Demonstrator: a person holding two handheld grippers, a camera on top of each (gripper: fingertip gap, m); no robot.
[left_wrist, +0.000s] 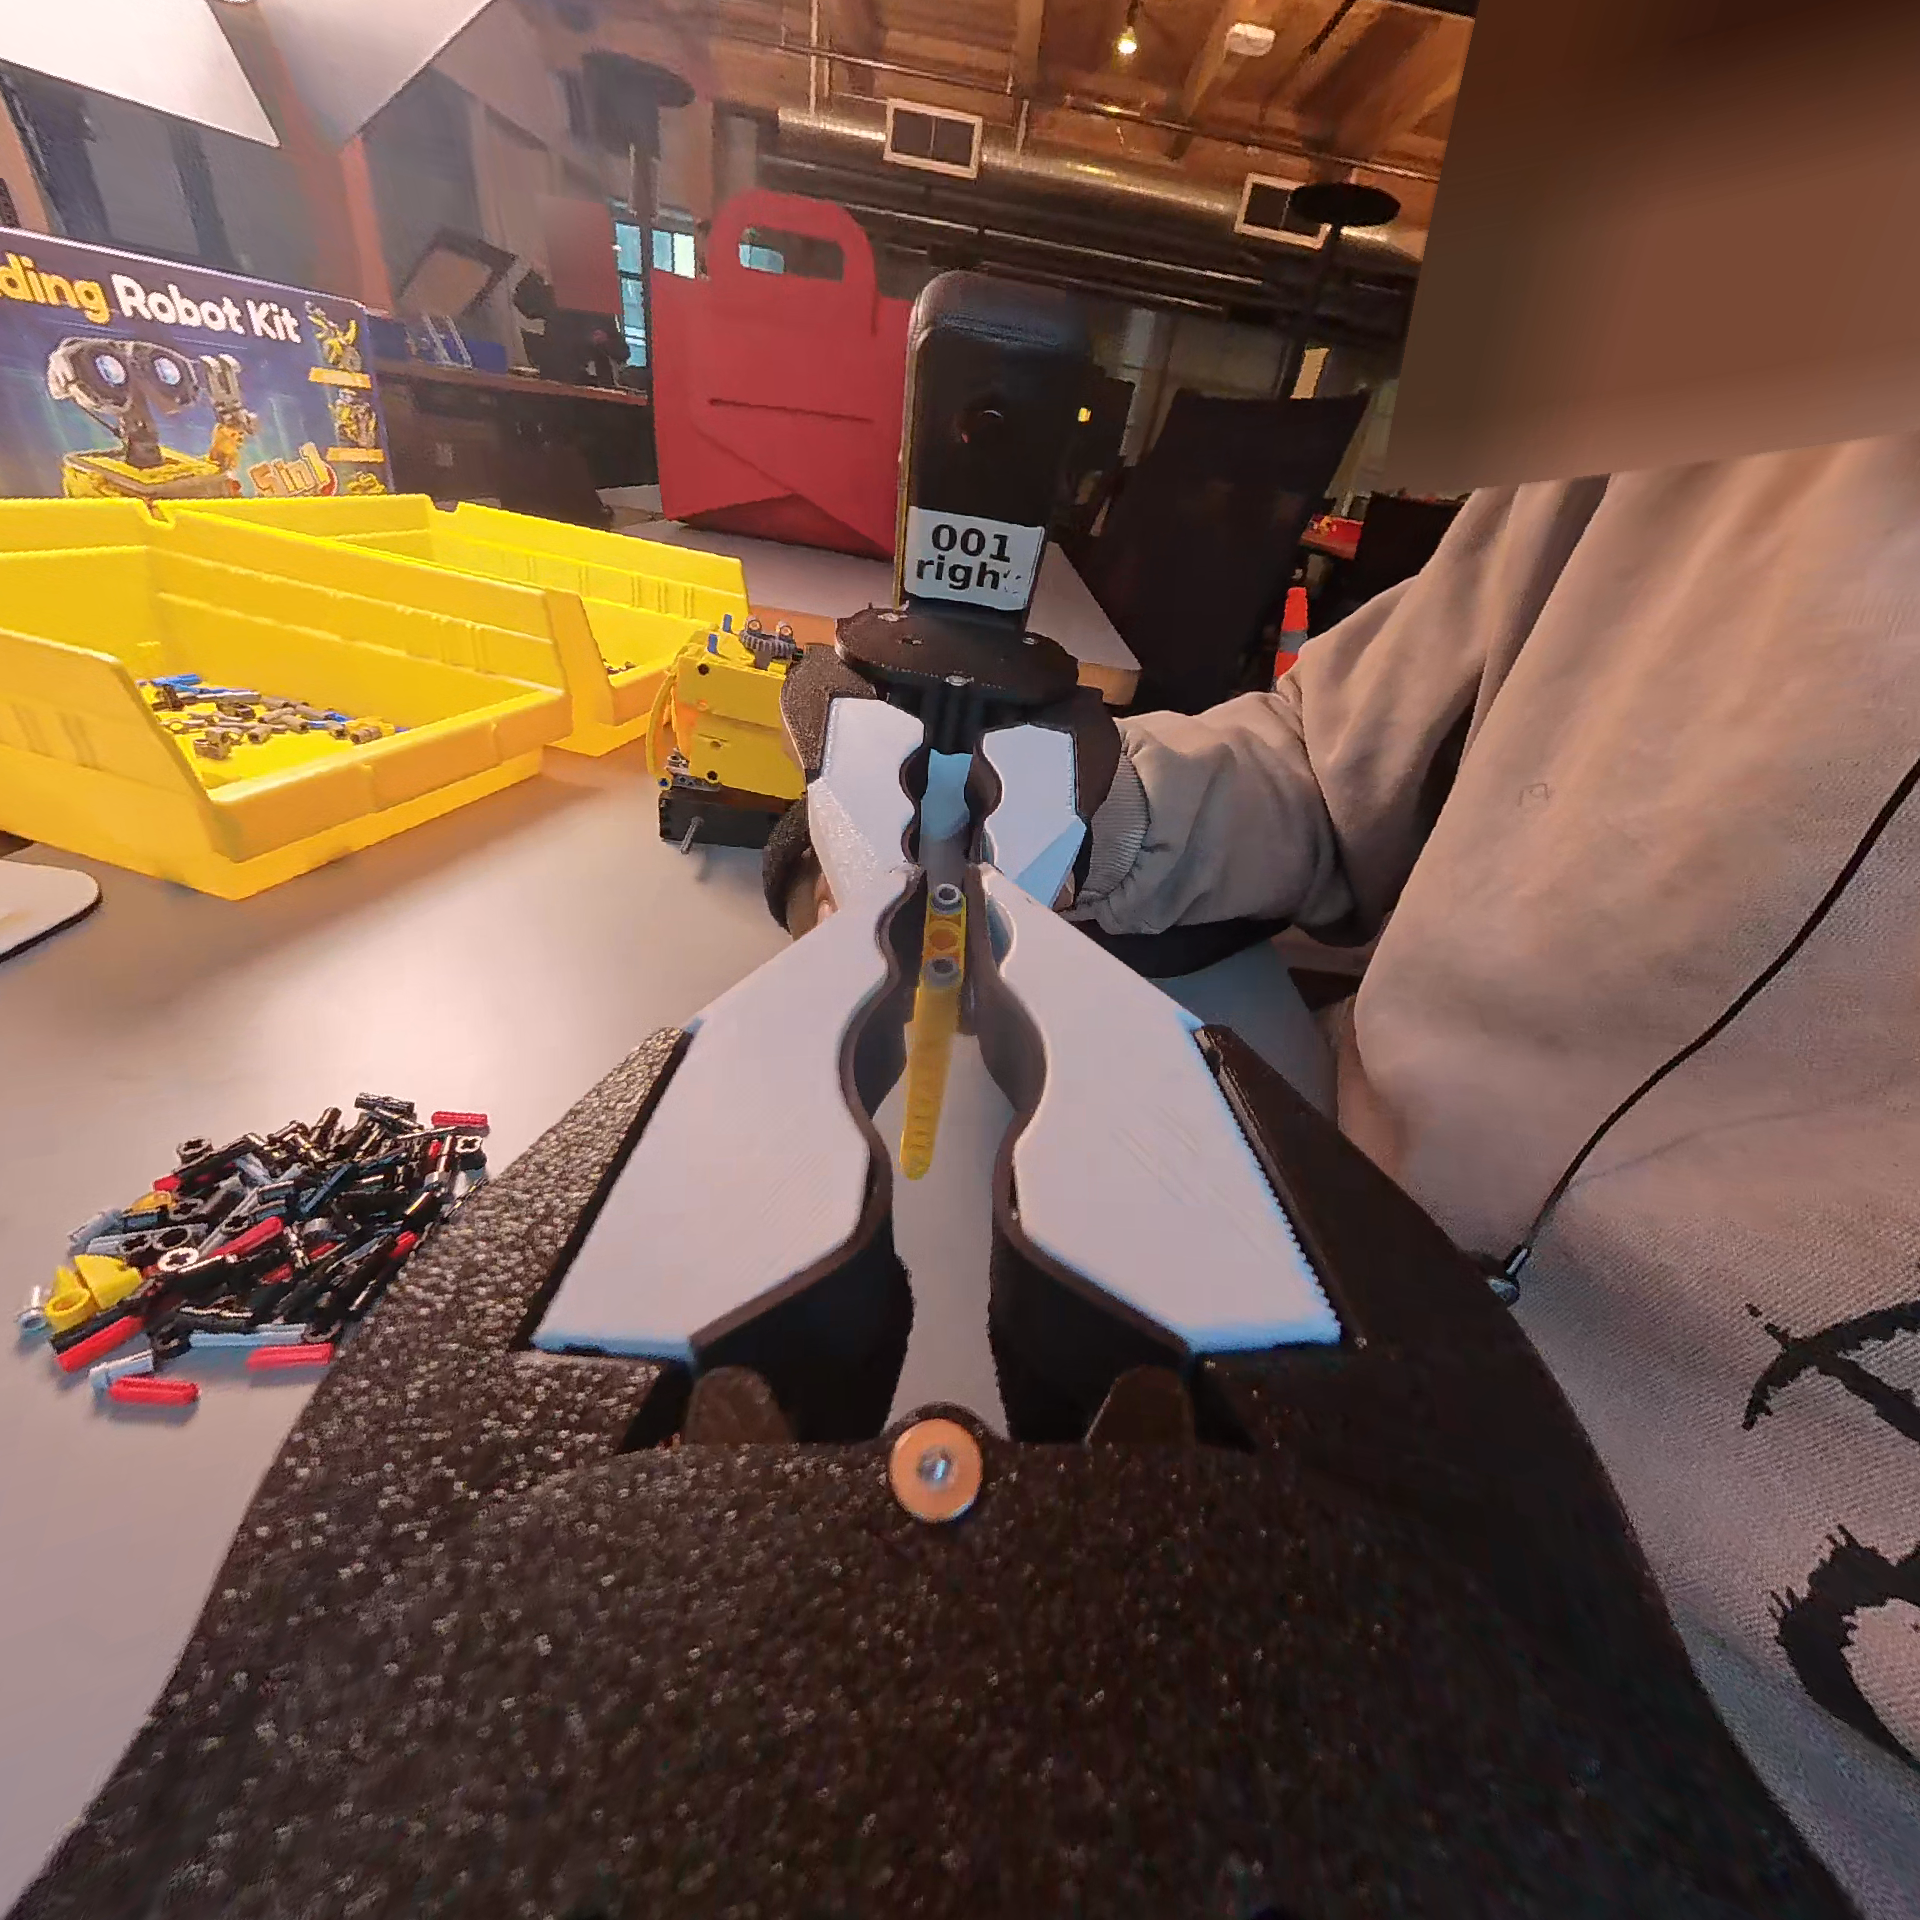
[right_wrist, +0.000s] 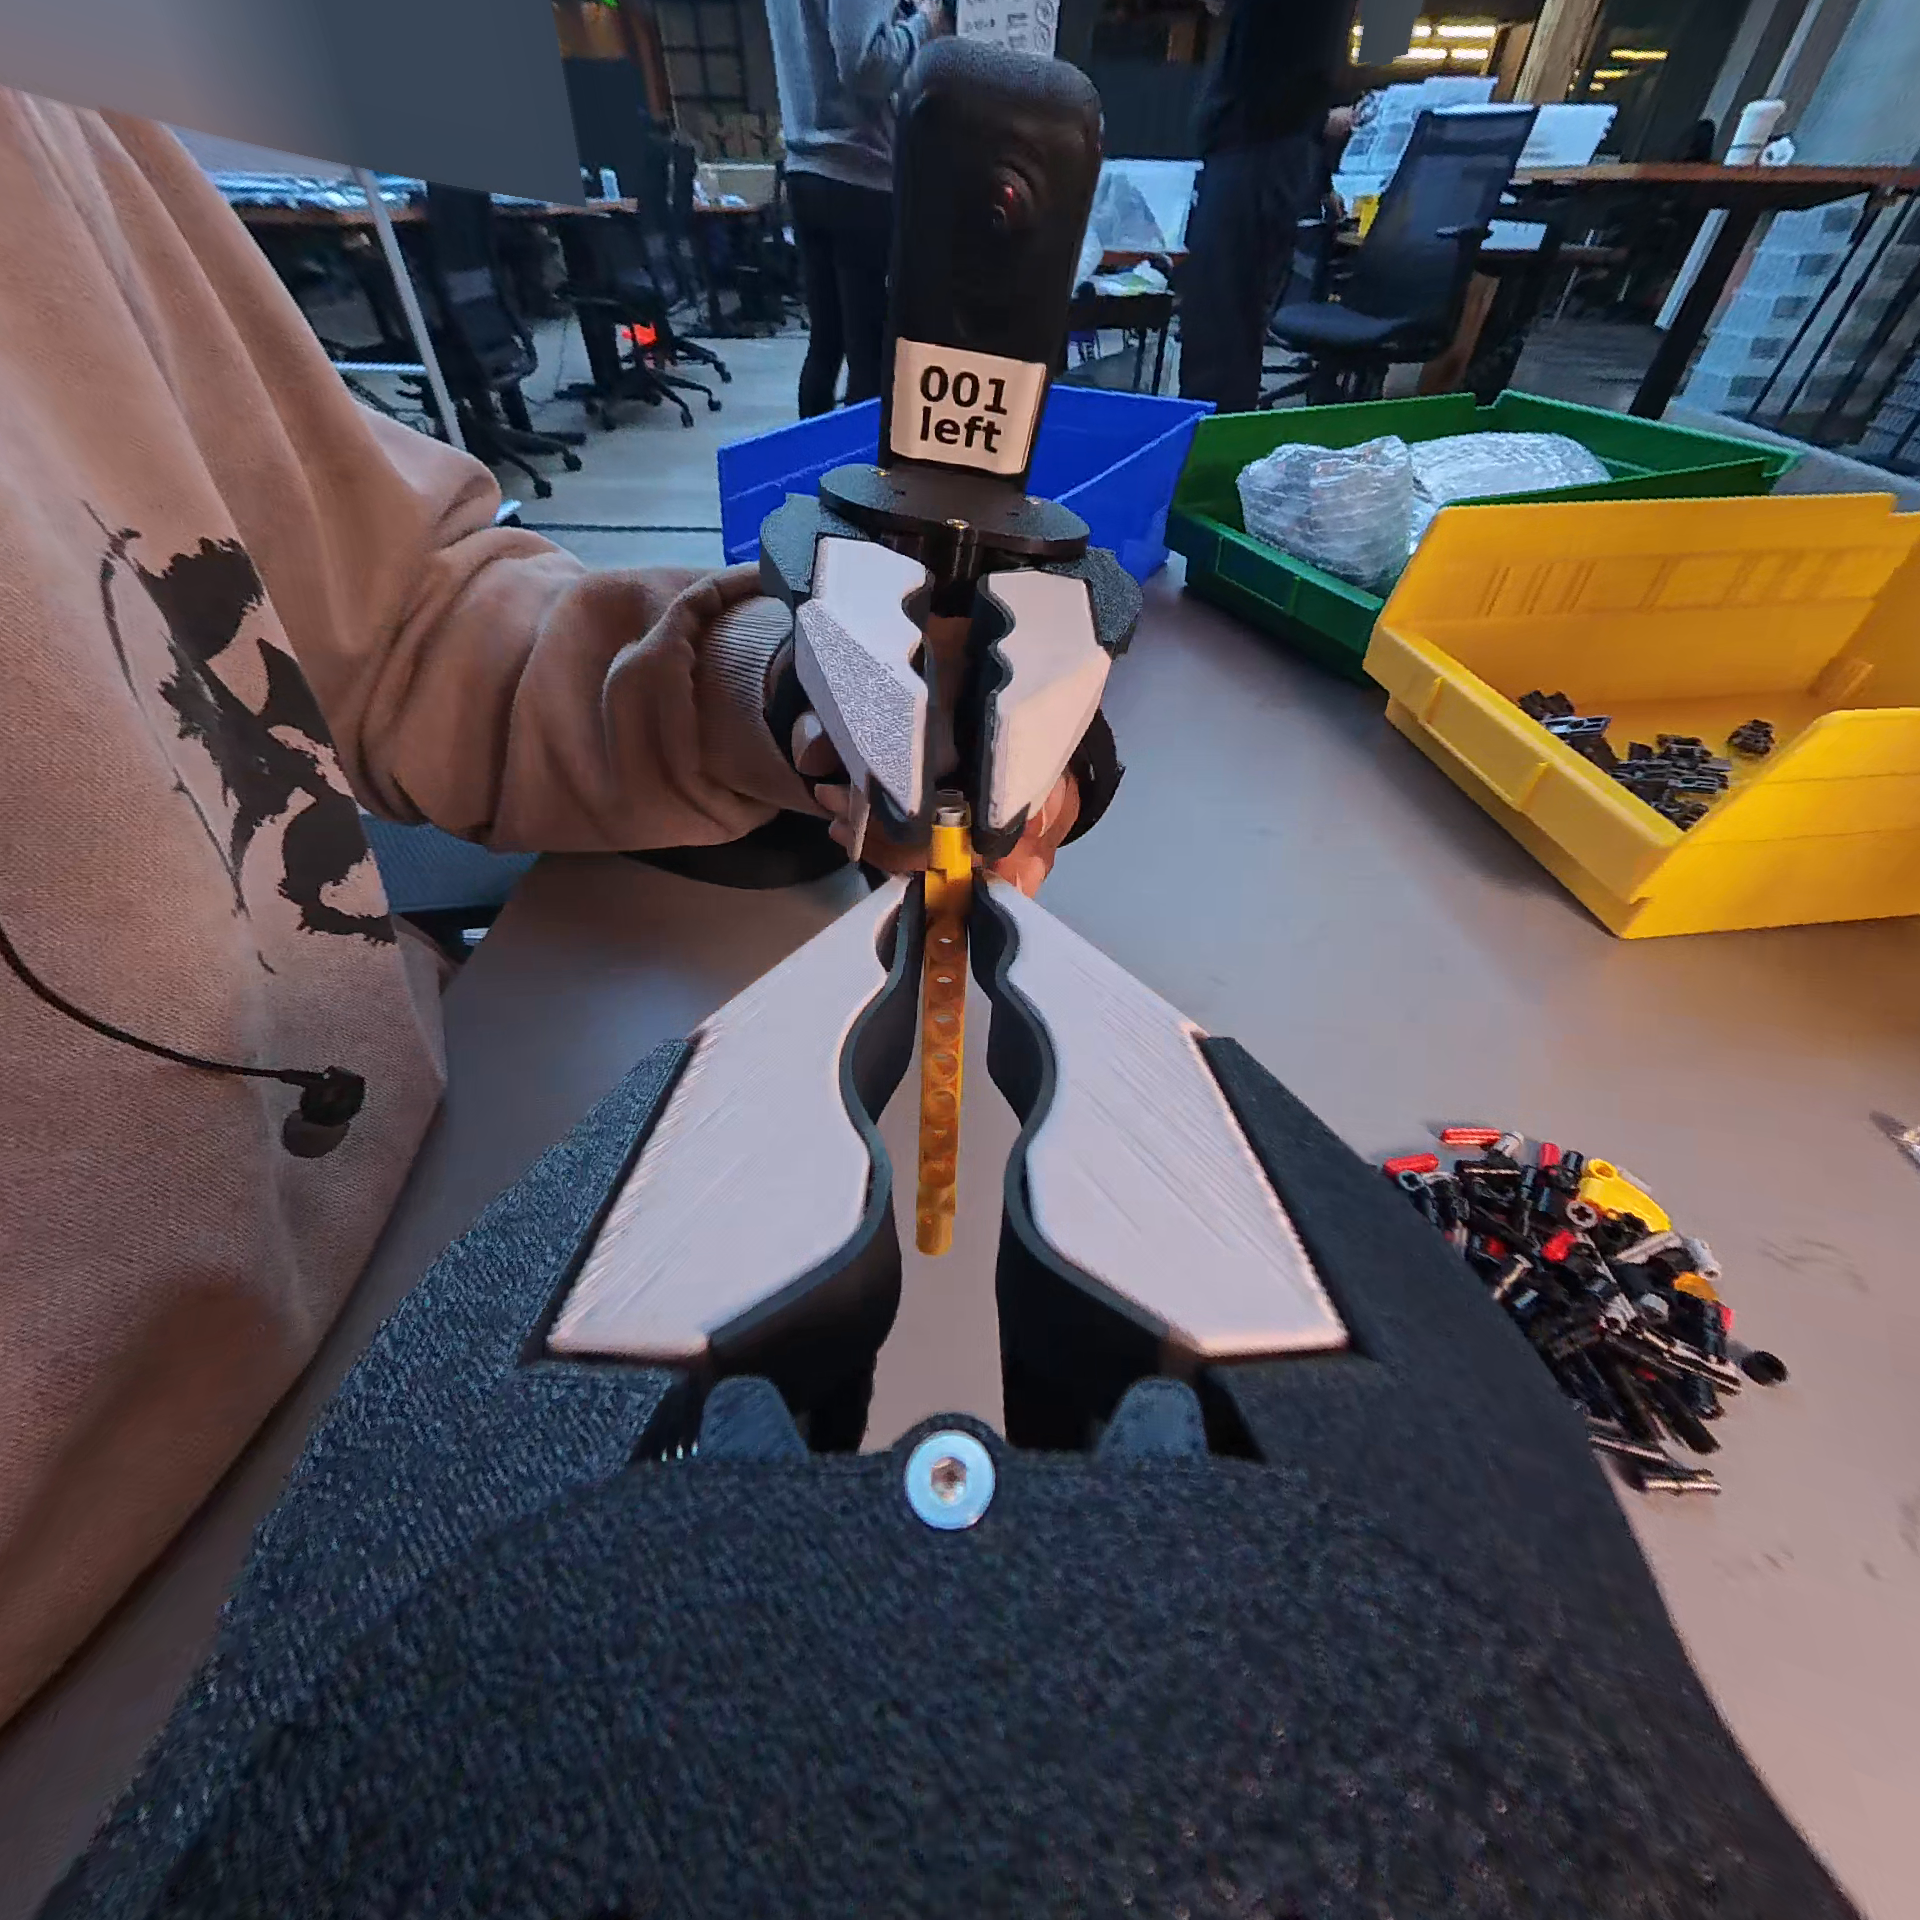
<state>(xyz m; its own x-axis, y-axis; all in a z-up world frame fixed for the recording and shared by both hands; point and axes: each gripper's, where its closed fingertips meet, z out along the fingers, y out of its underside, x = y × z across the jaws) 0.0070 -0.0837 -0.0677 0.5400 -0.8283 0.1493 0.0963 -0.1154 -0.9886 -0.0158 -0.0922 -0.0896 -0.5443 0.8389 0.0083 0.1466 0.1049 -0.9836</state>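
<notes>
The left gripper is clenched on a yellow beam, a long strip with a row of holes; its tips pinch the beam near the far end, and the rest of the strip runs back between the fingers toward the camera. Two grey pins sit in the holes by the tips. The right gripper faces it head-on, tip to tip, above the grey worktop. In the right wrist view this gripper also appears clamped on the beam, which lies along the gap between its fingers — whether both grippers truly bear on the same strip I cannot tell for sure. A person in a tan sweatshirt holds both tools.

A heap of small black, red and grey parts lies on the worktop near its front edge, to the left gripper's left. Farther back stand yellow bins, one with loose pieces inside, and a half-built yellow model just beside them. A printed kit box and a red bag stand toward the far edge. The right wrist view shows another yellow bin, a green bin with bubble wrap, and a blue bin.
</notes>
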